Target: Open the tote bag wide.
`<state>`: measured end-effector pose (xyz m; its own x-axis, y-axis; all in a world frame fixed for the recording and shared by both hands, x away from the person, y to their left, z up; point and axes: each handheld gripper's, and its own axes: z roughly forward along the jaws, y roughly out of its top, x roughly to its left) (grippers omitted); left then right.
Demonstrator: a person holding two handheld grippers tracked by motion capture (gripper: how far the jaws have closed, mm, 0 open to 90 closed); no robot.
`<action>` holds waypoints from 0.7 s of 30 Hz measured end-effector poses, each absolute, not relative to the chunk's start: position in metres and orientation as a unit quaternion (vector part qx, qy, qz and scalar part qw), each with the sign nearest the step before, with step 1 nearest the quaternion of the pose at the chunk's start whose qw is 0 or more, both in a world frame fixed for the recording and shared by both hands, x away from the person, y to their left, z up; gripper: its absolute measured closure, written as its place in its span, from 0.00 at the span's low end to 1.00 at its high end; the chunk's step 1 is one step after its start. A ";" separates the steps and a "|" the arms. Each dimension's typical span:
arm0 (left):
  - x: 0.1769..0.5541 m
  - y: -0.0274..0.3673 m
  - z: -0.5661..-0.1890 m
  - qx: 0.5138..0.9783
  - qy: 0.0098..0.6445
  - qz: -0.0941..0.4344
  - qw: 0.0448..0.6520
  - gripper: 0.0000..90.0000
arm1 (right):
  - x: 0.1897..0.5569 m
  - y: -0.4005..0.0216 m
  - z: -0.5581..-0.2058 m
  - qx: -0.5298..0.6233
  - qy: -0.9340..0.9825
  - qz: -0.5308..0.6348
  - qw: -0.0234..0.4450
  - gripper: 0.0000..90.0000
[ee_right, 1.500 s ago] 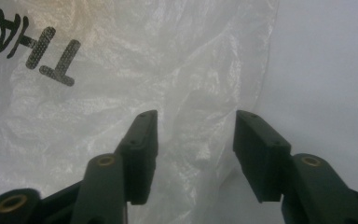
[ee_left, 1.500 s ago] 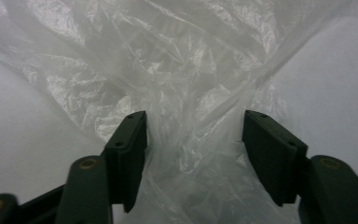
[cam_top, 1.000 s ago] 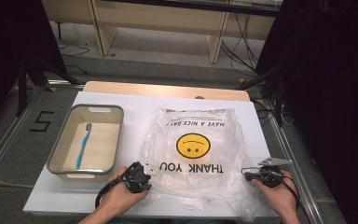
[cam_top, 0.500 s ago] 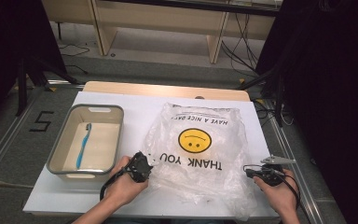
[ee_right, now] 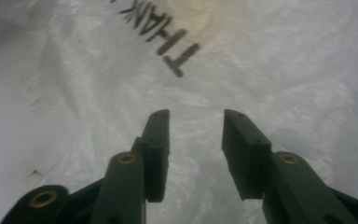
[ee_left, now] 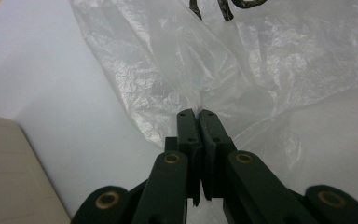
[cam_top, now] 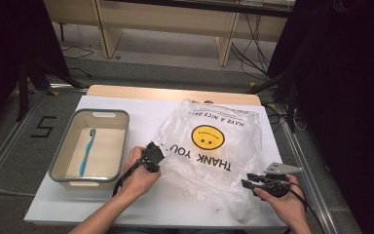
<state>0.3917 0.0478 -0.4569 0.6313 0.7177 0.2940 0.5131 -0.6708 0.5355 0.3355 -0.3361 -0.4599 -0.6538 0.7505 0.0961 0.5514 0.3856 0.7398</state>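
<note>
The left gripper (cam_top: 154,152) pinches the plastic bag's (cam_top: 214,151) edge; the right gripper (cam_top: 247,181) has just been opening, nothing between its jaws. Thin, slippery film; grab bunched edges.

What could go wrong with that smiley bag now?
1. The left tongs are shut on just a thin edge of the plastic bag; a hard pull might tear the film or let it slip out.
2. The right tongs have just been opening and press on nothing, so the bag's near corner is loose and the whole bag may slide along the white table.
3. The bin with the blue toothbrush sits right beside the left hand, which could bump it.
</note>
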 end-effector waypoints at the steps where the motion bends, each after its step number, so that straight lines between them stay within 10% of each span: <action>1: 0.394 0.047 -0.457 0.877 0.351 0.253 0.206 0.97 | 0.336 -0.336 -0.460 0.396 0.822 0.388 0.128 0.65; 13: 0.416 0.045 -0.462 0.865 0.366 0.275 0.207 0.90 | 0.328 -0.305 -0.474 0.273 0.899 0.333 0.078 0.53; 21: 0.398 0.042 -0.447 0.859 0.351 0.280 0.247 0.43 | 0.327 -0.298 -0.477 0.283 0.904 0.306 0.091 0.75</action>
